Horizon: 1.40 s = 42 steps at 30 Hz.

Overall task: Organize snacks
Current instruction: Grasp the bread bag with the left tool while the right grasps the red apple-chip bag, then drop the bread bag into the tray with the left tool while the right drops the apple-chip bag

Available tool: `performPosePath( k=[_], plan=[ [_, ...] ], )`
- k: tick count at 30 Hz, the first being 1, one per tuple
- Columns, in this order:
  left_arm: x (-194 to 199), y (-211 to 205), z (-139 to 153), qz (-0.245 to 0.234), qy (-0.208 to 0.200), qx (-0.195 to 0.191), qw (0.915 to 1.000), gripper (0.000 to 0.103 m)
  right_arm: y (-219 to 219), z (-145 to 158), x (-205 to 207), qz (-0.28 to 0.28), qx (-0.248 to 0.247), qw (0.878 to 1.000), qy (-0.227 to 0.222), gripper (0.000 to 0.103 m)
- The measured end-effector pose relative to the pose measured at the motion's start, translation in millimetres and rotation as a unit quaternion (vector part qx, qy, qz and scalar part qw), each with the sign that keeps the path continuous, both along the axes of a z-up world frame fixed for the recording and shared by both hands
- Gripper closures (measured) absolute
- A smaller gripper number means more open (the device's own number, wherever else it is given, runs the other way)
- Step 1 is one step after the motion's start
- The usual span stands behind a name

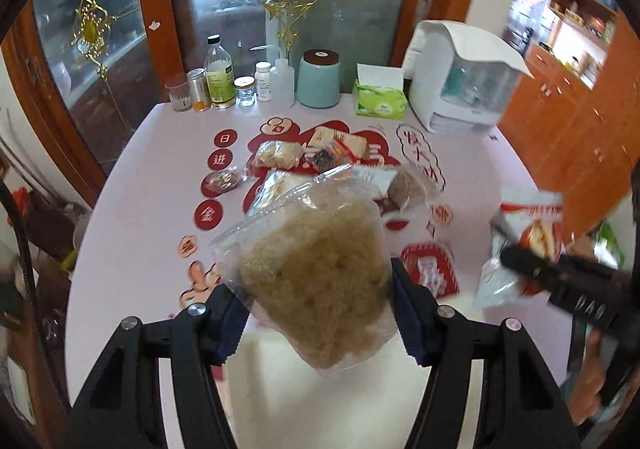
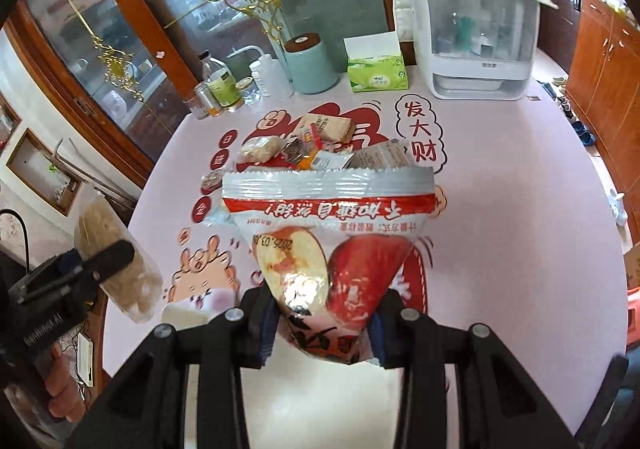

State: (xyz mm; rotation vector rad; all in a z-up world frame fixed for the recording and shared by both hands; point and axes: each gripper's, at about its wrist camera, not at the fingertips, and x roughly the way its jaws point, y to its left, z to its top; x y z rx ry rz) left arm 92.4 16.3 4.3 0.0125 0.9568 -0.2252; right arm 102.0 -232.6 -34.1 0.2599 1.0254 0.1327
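Nearest the left wrist camera, the left gripper (image 1: 318, 319) clamps both pads on a clear bag of pale crumbly snack (image 1: 316, 281), lifted above the pink table (image 1: 132, 217). Beyond the bag, a pile of loose snack packets (image 1: 320, 153) lies mid-table on the red print. Behind the pile, along the table's far edge, stand a teal canister (image 1: 319, 79), a green tissue box (image 1: 379, 99) and some bottles (image 1: 219, 75). Right of the pile, blurred, the right gripper (image 1: 532, 261) carries a red-and-white packet (image 1: 532, 233).

Closest in the right wrist view, the right gripper (image 2: 322, 325) pinches the bottom of the red-and-white packet (image 2: 328, 245), printed with a red fruit and held upside down in front of the pile (image 2: 316, 149). Left of the pile, the left gripper (image 2: 100, 257) holds the clear bag (image 2: 120, 269) over the table's edge.
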Motion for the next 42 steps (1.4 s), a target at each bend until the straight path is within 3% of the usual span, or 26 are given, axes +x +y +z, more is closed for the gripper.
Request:
performPosePath(
  k=[11,17,23,28,29,30,32,35,42],
  plan=[
    [-64.1,27.5,-27.3,-0.025,0.009,0.007,0.9996,0.04,60.6,5.0,-78.2,0.003,-0.048,0.999,-0.001,0.065],
    [-81.5,20.8,-56.2,-0.031,0.018,0.054,0.9979,0.04,81.9,-20.6,-102.2,0.01,-0.075,0.997,0.03,0.065],
    [-86.8,14.6,-90.1,-0.043,0.076,0.059,0.9945,0.04,83.3,-52.2,-113.3,-0.006,-0.081,0.994,0.071,0.064],
    [-87.8,11.2,-101.8,-0.047,0.102,0.06,0.9919,0.039,83.8,-63.8,-116.5,-0.011,-0.083,0.992,0.091,0.064],
    [-88.1,10.8,-102.1,-0.047,0.104,0.058,0.9918,0.033,84.4,-65.9,-117.3,-0.01,-0.082,0.992,0.095,0.063],
    [-89.5,10.0,-102.4,-0.047,0.104,0.054,0.992,0.021,85.4,-66.6,-118.2,-0.009,-0.082,0.992,0.097,0.061],
    [-89.7,10.1,-100.8,-0.046,0.101,0.048,0.9926,0.011,86.1,-69.1,-118.9,-0.01,-0.089,0.991,0.101,0.051],
    [-90.9,8.9,-99.1,-0.044,0.098,0.05,0.9929,0.011,85.6,-67.5,-120.2,-0.012,-0.096,0.991,0.094,0.043],
    [-90.4,6.2,-99.5,-0.033,0.102,0.058,0.9925,0.011,85.1,-66.3,-118.7,-0.012,-0.105,0.99,0.095,0.042]
  ],
)
